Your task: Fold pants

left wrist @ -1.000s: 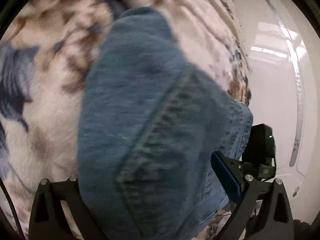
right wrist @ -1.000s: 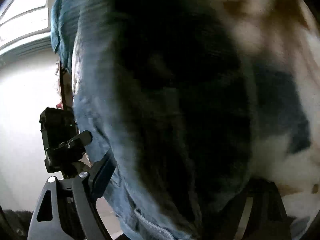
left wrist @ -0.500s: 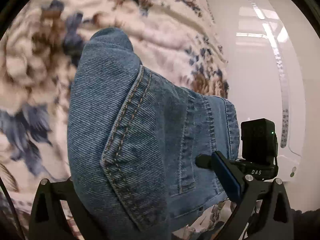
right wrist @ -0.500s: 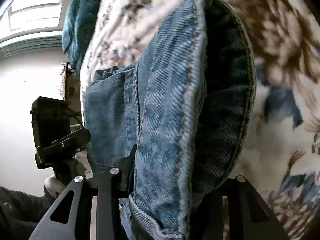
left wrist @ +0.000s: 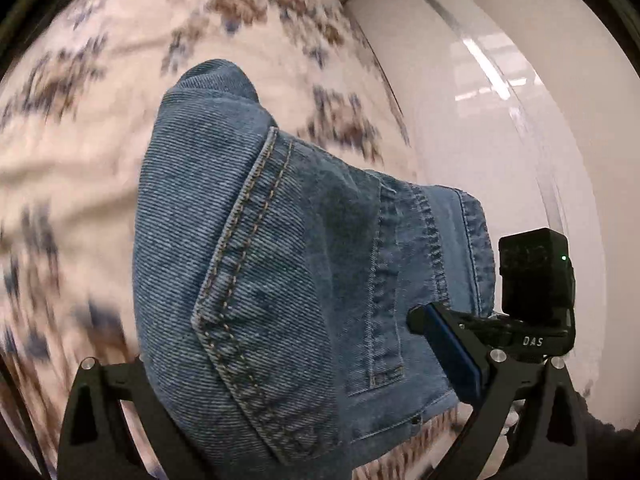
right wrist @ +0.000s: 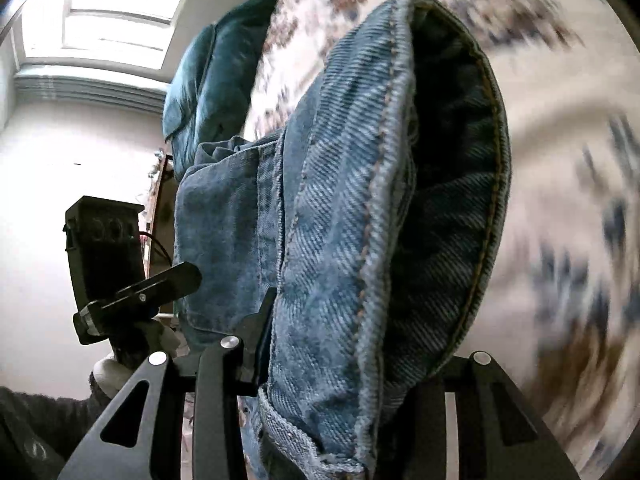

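The blue jeans (left wrist: 260, 280) hang bunched between the fingers of my left gripper (left wrist: 288, 340), which is shut on them; its left finger is hidden behind the denim. In the right wrist view a thick fold of the jeans (right wrist: 340, 240), with the dark inside of the fabric showing, sits in my right gripper (right wrist: 360, 328), shut on it. Both hold the same end of the jeans, lifted above the floral bedspread (left wrist: 80, 160). The right gripper's black body (left wrist: 536, 280) shows at the right, the left gripper's body (right wrist: 100, 248) at the left.
The floral bedspread (right wrist: 560, 160) lies below, blurred by motion. A teal cushion (right wrist: 212, 80) rests at the bed's far end under a window (right wrist: 112, 12). A glossy white panel (left wrist: 500, 120) borders the bed. A gloved hand (right wrist: 108, 372) and dark sleeve (right wrist: 40, 420) hold the left gripper.
Both grippers have risen with the jeans, and the bedspread now lies farther below. The right gripper's fingers closed in on the denim fold early in that second.
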The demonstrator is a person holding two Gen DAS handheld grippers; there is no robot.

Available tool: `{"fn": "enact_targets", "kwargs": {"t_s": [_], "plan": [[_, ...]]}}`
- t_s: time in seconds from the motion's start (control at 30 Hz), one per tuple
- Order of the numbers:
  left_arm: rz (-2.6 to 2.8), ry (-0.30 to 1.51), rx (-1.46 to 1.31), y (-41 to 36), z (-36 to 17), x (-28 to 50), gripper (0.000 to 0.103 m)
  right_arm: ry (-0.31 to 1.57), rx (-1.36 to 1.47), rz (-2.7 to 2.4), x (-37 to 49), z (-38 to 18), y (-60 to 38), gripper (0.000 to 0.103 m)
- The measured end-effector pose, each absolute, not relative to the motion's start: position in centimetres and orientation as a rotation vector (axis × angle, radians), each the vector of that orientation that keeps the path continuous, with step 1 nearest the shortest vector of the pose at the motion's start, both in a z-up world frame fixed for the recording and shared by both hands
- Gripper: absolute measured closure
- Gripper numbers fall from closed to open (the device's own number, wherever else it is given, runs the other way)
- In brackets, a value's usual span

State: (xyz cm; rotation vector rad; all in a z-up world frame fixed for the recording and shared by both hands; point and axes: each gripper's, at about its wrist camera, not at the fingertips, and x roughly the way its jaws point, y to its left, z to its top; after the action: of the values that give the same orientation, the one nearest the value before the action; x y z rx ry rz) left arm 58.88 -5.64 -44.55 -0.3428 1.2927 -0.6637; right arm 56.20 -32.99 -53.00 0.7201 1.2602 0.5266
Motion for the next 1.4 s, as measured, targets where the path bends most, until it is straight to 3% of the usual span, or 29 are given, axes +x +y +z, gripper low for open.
{"fn": "enact_targets", "kwargs": {"t_s": [0.23,0.47,0.63,0.73,0.87,0.97,1.03,1.27,1.4], "plan": [[-0.638,1.227,-0.328,-6.9,-47.5,72.7,0.003,1.238,0.662,0.543,71.1,-54.4,-35.6,0.061],[-0.613,1.221,-0.318,-7.4,-52.1,82.4,0.003,1.240,0.655,0.506,82.7,-59.9,-35.2,0.061],[-0.563,1.299,-0.340,-7.3,-56.8,85.8,0.003,1.301,0.676,0.457,86.2,-64.1,-36.2,0.061],[-0.490,1.366,-0.188,-7.8,-59.9,86.1,0.003,1.348,0.673,0.401,87.1,-66.1,-35.5,0.061],[-0.481,1.384,-0.159,-7.6,-60.9,85.7,0.003,1.329,0.743,0.381,85.7,-66.8,-36.1,0.060],[-0.435,1.367,-0.136,-6.8,-60.1,85.5,0.003,1.342,0.752,0.294,85.6,-67.4,-37.1,0.038],[-0.358,1.320,-0.078,-6.2,-59.2,85.3,0.003,1.364,0.735,0.204,84.9,-66.7,-37.9,0.013],[-0.192,1.259,0.013,-5.5,-56.3,81.1,0.001,1.384,0.268,-0.109,78.7,-62.0,-36.1,0.006],[-0.175,1.277,0.033,-6.1,-54.5,78.7,0.001,1.428,0.300,-0.155,77.3,-60.9,-35.4,0.006]]}}
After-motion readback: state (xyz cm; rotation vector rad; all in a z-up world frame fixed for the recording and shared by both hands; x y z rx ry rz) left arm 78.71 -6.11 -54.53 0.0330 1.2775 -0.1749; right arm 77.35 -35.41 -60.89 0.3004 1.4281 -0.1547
